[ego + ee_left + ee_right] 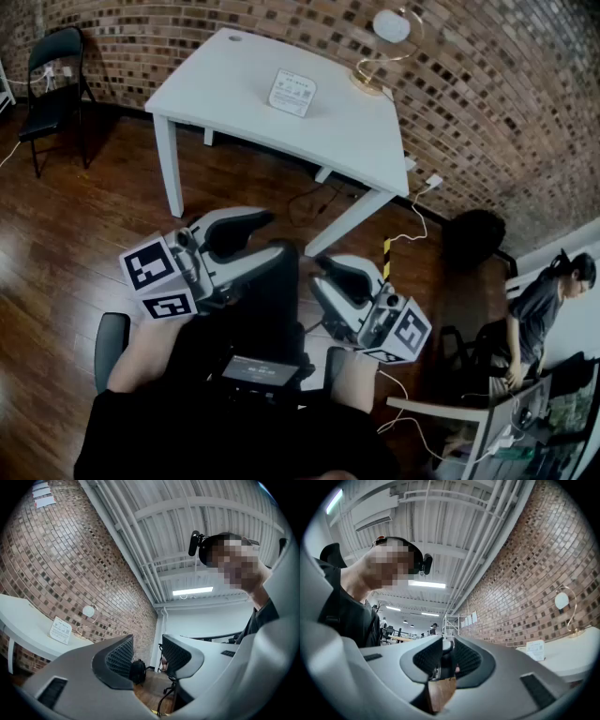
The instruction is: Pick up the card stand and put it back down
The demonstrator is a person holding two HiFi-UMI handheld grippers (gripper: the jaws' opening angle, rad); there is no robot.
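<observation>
The card stand (292, 92) is a small white printed card standing near the middle of the white table (216, 84), far ahead of both grippers. It also shows small as the card stand (61, 630) and the card stand (535, 649) in the gripper views. My left gripper (274, 234) is held close to my body over the wooden floor, its jaws apart and empty, as the left gripper (147, 653) view confirms. My right gripper (323, 270) hovers beside it. The right gripper (444, 656) keeps a narrow gap between its pads with nothing in it.
A gold arc lamp (384, 47) with a white globe stands at the table's far right corner by the brick wall. A black folding chair (52, 75) is at the far left. A black bag (473, 234), cables and a seated person (544, 309) are on the right.
</observation>
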